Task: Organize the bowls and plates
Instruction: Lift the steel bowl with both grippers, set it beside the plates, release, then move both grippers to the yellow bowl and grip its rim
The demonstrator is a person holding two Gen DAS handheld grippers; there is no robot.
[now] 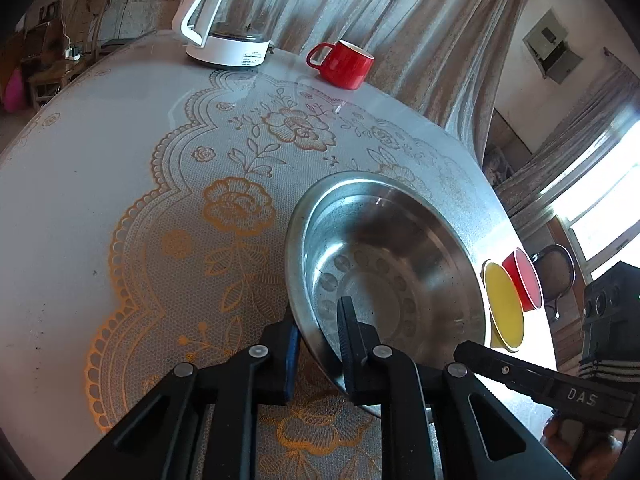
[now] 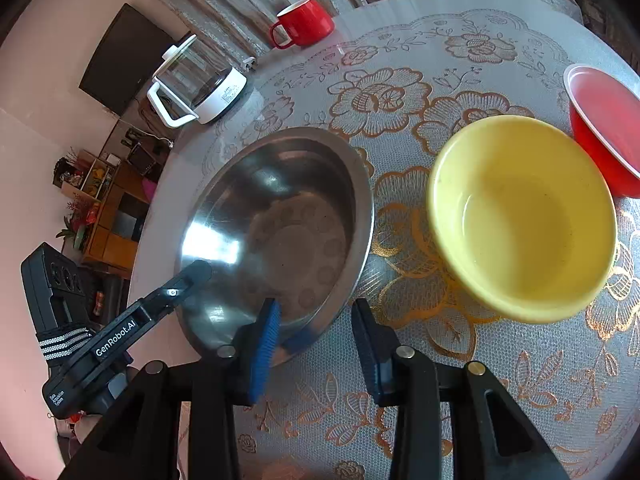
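A wide steel bowl [image 1: 392, 264] [image 2: 280, 216] sits on the lace-patterned table, empty. My left gripper [image 1: 318, 312] has one finger outside the near rim and one inside, and the pads pinch the rim. In the right wrist view its finger [image 2: 176, 288] reaches the bowl's left edge. My right gripper [image 2: 316, 304] straddles the opposite rim, blue pad inside and the other finger outside, with a visible gap, so it is open. To the right of the steel bowl stand a yellow bowl [image 2: 520, 216] [image 1: 504, 308] and a red bowl [image 2: 608, 128] [image 1: 526, 280].
A red mug [image 1: 346, 65] [image 2: 306, 24] and a glass kettle on a white base [image 1: 236, 16] [image 2: 200, 84] stand at the far side of the round table [image 1: 80, 160]. A curtain hangs behind them. The table edge drops off beyond the red bowl.
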